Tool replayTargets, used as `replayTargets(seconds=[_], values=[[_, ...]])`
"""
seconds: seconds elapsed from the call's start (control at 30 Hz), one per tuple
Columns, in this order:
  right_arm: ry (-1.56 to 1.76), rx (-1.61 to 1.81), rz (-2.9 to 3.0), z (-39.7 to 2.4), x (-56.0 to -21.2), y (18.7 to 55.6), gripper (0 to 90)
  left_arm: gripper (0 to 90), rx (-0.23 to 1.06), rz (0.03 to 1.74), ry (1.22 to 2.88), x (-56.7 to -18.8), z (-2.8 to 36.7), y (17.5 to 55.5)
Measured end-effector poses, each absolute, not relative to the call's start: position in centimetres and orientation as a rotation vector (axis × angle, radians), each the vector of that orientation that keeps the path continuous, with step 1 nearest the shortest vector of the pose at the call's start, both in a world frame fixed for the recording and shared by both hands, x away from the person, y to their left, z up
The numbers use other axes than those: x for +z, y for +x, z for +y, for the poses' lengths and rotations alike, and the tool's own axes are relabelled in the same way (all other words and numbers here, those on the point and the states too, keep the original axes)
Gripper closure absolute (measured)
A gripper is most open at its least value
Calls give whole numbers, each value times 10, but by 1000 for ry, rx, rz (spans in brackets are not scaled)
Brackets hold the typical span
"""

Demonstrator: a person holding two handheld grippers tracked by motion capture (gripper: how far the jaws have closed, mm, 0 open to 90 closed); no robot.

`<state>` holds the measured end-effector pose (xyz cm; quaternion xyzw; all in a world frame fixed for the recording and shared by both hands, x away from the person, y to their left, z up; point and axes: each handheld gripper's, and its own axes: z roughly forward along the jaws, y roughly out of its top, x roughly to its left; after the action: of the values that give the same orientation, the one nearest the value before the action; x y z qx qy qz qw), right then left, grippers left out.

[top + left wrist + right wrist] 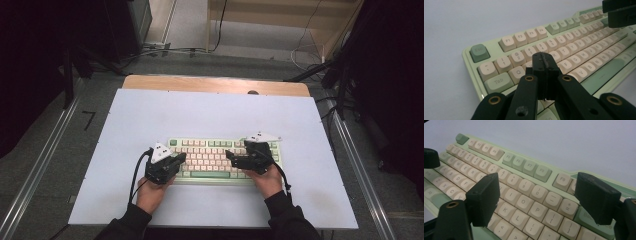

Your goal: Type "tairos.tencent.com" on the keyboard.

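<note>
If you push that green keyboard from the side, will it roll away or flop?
The keyboard probably slides rather than rolls: it lies flat and wide on the table. Its hard-looking case suggests it stays stiff. The keys would likely sink when pressed.

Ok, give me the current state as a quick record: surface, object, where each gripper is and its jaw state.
surface: white table top, a wooden strip along its far edge
object: green and cream keyboard, lying flat near the person's side
left gripper: jaws shut together, empty, over the keys around W and E
right gripper: jaws wide open, empty, over the O, P and bracket keys
contact: cannot tell whether either gripper touches a key
hands: left hand and right hand each hold a gripper, dark sleeves
</note>
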<state>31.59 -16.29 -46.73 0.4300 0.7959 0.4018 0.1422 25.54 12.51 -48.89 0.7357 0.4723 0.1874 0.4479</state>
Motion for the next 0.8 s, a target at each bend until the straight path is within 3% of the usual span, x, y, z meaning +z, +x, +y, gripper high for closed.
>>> replayTargets(seconds=[0.8], values=[[1237, 1138, 2311, -160, -469, 316, 191, 900, 407, 1201, 1849, -495, 118, 263]])
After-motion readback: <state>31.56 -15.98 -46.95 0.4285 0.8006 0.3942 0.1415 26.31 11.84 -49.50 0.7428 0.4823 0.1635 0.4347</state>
